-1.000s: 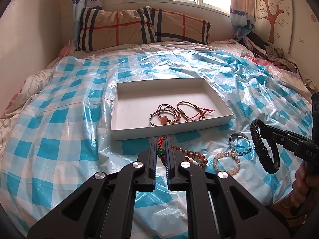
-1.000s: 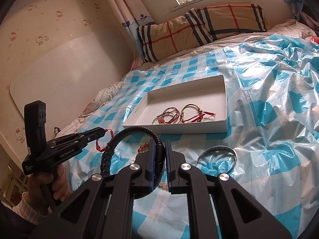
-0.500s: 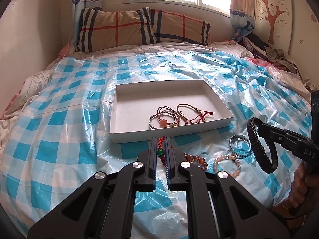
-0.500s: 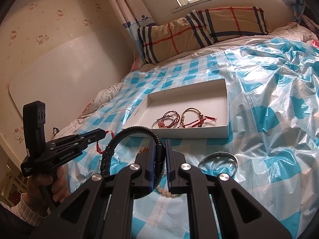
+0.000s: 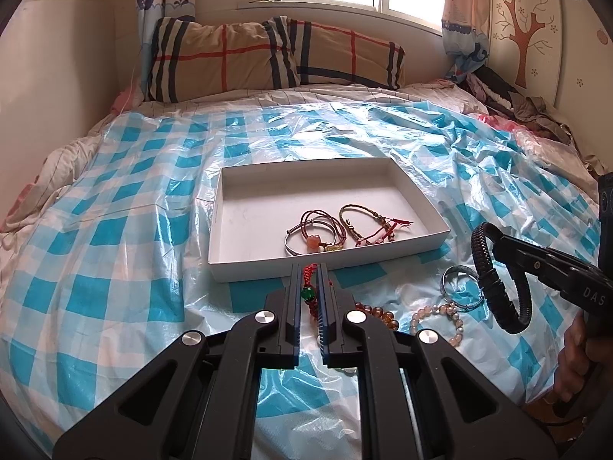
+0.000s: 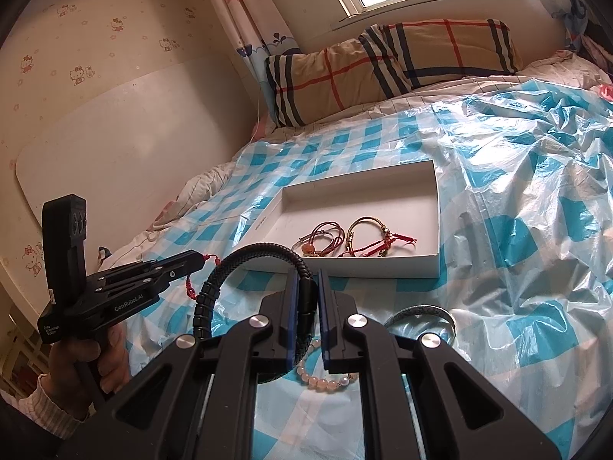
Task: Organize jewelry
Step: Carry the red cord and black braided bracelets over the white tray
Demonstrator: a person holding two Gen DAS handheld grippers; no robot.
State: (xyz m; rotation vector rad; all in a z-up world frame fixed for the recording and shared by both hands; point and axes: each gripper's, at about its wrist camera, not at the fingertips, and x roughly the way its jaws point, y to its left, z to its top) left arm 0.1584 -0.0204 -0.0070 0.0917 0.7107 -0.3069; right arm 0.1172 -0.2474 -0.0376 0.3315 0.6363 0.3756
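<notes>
Just short of the white box (image 5: 429, 239) near wall, your left gripper (image 5: 308, 283) is clamped on the red cord bracelet (image 5: 309, 292); your right gripper (image 6: 305, 287) pinches the black braided bracelet (image 6: 214, 287), both held above the bed. Carry each past the wall before releasing, clear of the two bracelets already inside. Both grippers level, pointing far.

right claw (image 6: 308, 291) pinching black braided bracelet (image 6: 245, 260)
</notes>
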